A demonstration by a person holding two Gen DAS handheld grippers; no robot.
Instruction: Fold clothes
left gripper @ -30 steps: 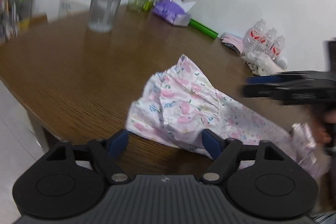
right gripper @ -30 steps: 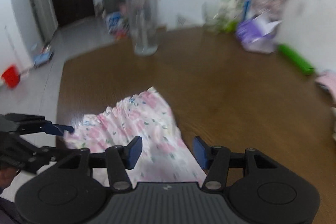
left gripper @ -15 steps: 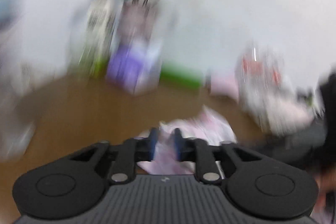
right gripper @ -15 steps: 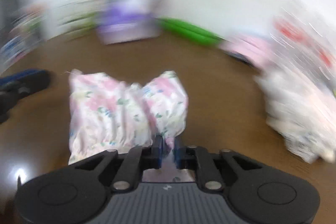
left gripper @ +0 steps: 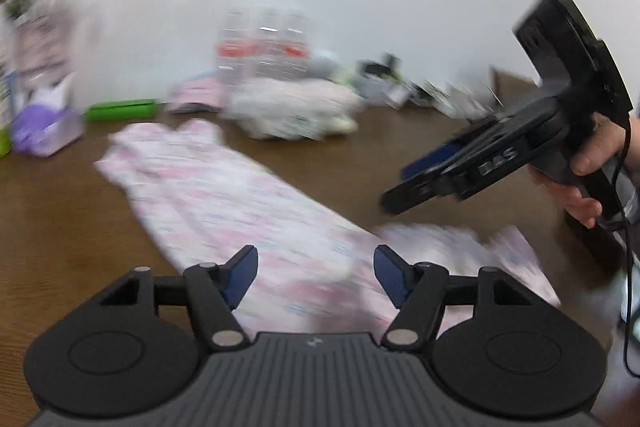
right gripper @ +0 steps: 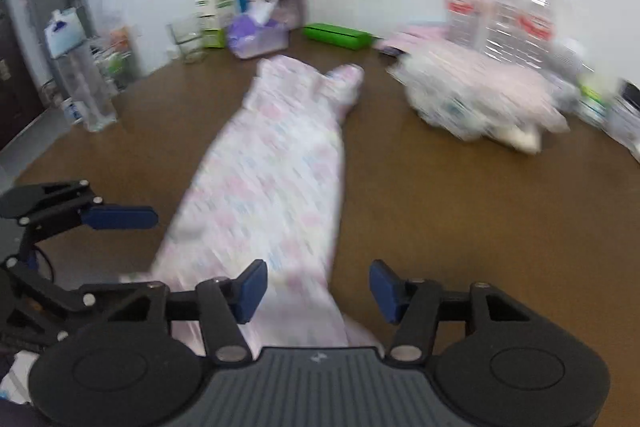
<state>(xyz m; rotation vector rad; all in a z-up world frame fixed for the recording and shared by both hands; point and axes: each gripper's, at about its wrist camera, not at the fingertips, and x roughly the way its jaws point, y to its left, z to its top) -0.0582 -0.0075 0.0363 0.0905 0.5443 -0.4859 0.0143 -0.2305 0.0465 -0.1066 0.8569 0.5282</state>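
- The floral garment lies stretched flat on the brown table, running from the frame's bottom centre towards the upper middle.
- The left gripper hovers over its near end, jaws wide and empty.
- The right gripper likewise gapes wide, gripping nothing.

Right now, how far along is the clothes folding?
Early on. The floral garment lies stretched out long on the wooden table, apparently narrowed lengthwise. Nothing is in hand: the left gripper and right gripper are both open above its near end. Folding it shorter remains, and the rumpled pile waits untouched.
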